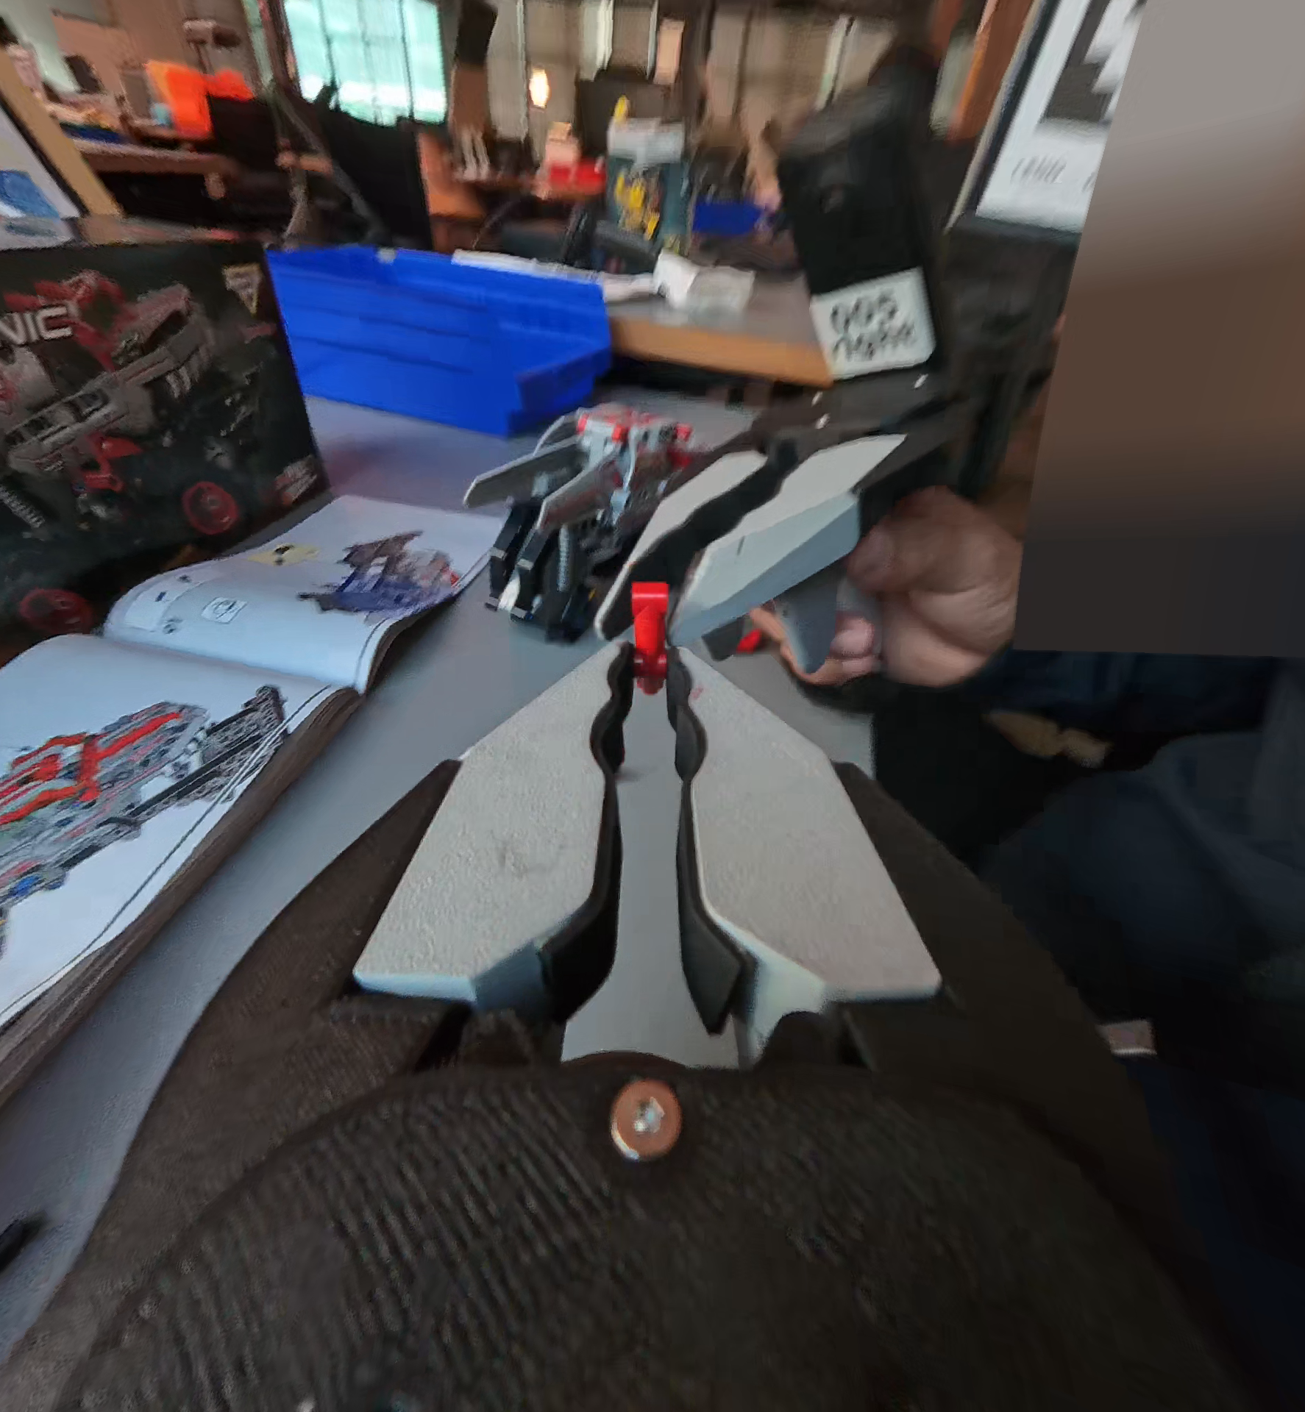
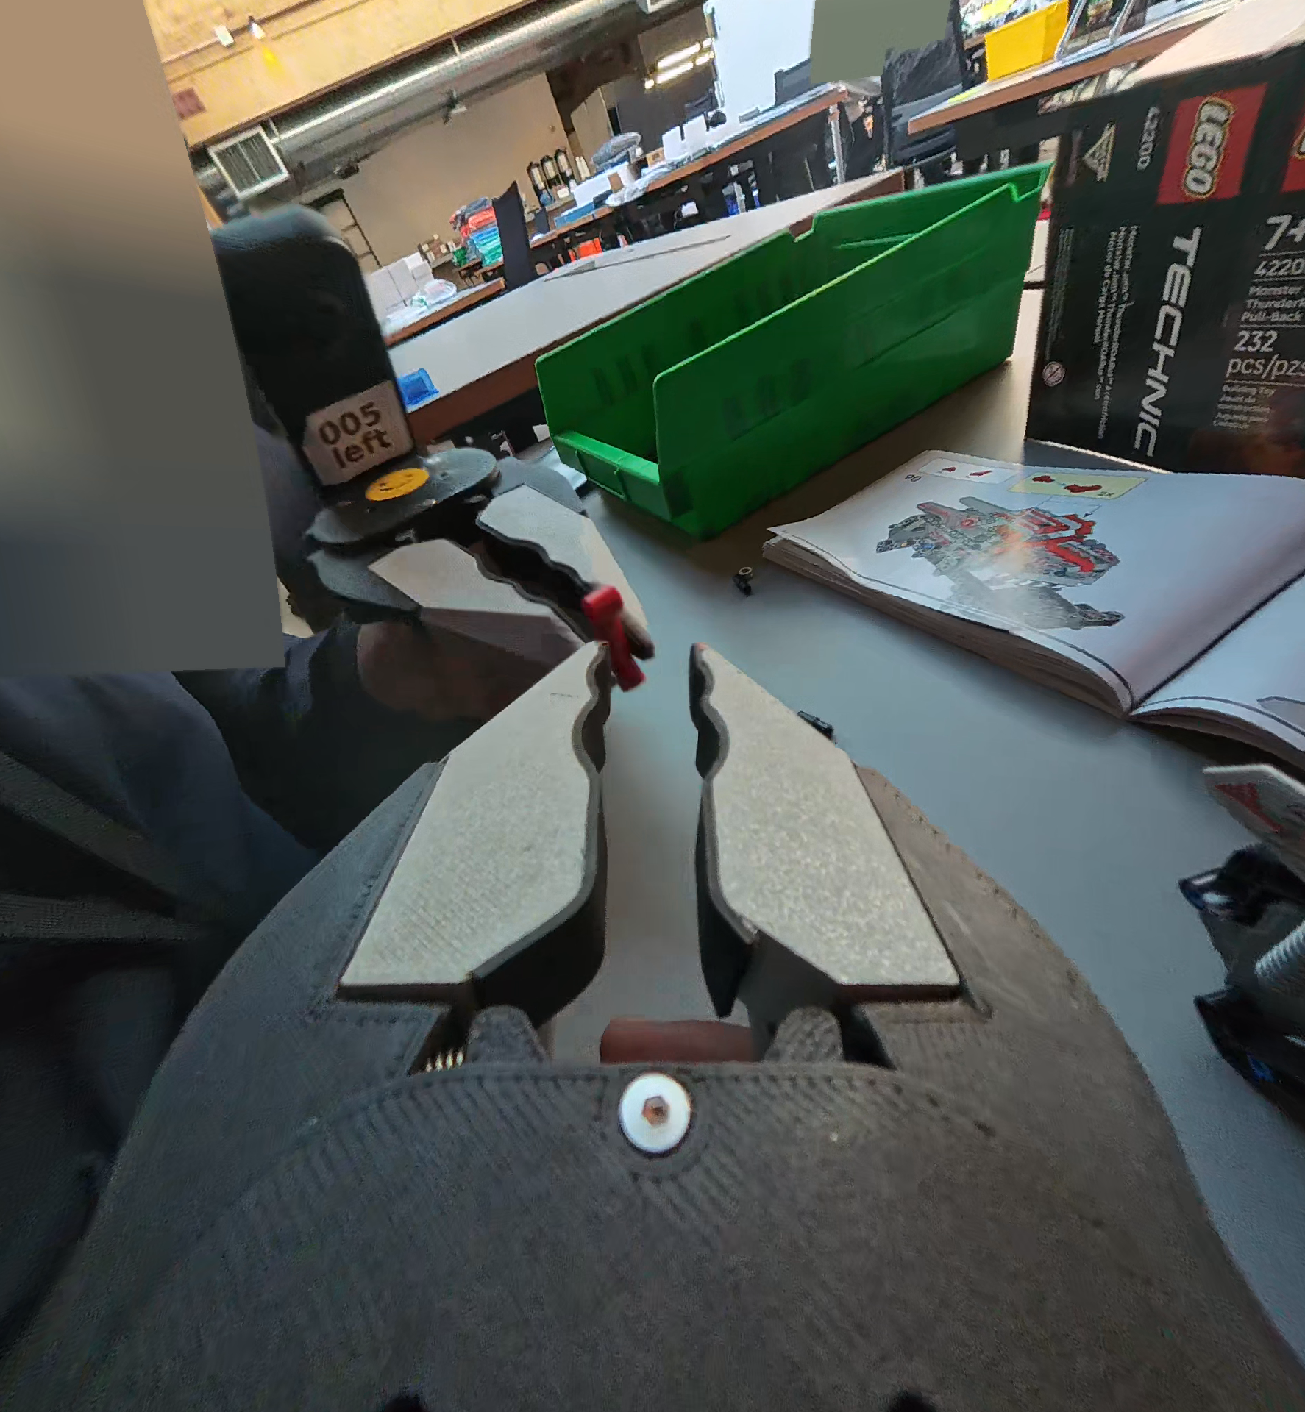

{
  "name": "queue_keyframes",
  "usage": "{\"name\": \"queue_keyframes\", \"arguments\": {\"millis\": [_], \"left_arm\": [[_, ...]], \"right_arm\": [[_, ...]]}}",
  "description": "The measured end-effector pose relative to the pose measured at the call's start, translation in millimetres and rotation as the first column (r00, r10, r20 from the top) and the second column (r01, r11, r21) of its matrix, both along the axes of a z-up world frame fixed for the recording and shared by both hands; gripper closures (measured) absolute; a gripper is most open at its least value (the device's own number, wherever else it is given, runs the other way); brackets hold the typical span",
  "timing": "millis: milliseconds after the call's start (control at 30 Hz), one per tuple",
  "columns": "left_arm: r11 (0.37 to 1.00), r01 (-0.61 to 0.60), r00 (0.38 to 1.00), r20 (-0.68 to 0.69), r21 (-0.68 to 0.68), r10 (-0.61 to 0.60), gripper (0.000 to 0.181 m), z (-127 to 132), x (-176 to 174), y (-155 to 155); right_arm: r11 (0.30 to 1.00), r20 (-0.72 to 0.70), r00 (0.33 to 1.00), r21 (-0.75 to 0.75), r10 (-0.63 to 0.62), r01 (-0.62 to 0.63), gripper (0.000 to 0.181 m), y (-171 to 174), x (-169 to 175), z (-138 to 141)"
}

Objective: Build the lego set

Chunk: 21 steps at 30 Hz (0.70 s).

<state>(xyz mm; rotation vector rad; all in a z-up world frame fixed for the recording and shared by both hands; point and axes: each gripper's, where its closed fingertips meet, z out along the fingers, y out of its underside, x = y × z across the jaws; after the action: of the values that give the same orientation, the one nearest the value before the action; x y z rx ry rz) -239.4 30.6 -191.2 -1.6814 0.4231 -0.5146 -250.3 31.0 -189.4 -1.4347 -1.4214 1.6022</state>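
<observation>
My left gripper (image 1: 648,663) is shut on a small red lego piece (image 1: 649,626) that stands up from its fingertips, held above the grey table. The same piece shows in the right wrist view (image 2: 610,630), gripped by the left gripper (image 2: 596,603). My right gripper (image 2: 646,657) is open and empty, its left fingertip right beside the red piece. In the left wrist view the right gripper (image 1: 638,611) comes in from the right, its tips around the piece's top. The partly built grey, black and red lego truck (image 1: 596,504) stands behind; it also shows at the right edge (image 2: 1291,955).
An open instruction booklet (image 1: 198,688) lies left, the lego box (image 1: 99,412) behind it, a blue bin (image 1: 435,336) farther back. In the right wrist view a green bin (image 2: 787,359), the booklet (image 2: 1054,581), the box (image 2: 1200,275) and a tiny black piece (image 2: 743,581) sit on the table. My two grippers' fingertips are within a few centimetres of each other.
</observation>
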Motion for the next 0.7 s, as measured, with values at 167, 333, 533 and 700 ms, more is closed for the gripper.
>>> {"name": "queue_keyframes", "arguments": {"millis": [167, 333, 533, 700], "left_arm": [[0.994, 0.025, 0.935, 0.349, 0.109, -0.062, 0.176, 37.1, -3.2, -5.6], [0.993, 0.056, 0.85, 0.517, 0.106, -0.104, 0.176, 47.9, 7.5, -2.8], [0.992, 0.124, 0.678, 0.727, 0.038, -0.112, 0.177, 46.0, 18.7, 2.6], [0.988, 0.153, 0.586, 0.805, 0.004, -0.094, 0.176, 41.6, 23.0, 4.4]], "right_arm": [[0.993, -0.064, 0.997, 0.115, 0.045, -0.038, 0.159, -8.4, 18.1, 18.0], [0.901, -0.026, 0.998, 0.428, -0.06, 0.066, 0.156, -7.5, 20.7, 15.3], [0.728, -0.048, 0.982, 0.665, -0.182, 0.167, 0.166, 2.7, 18.0, 17.5], [0.672, -0.056, 0.974, 0.715, -0.219, 0.192, 0.181, 4.1, 19.0, 17.0]]}}
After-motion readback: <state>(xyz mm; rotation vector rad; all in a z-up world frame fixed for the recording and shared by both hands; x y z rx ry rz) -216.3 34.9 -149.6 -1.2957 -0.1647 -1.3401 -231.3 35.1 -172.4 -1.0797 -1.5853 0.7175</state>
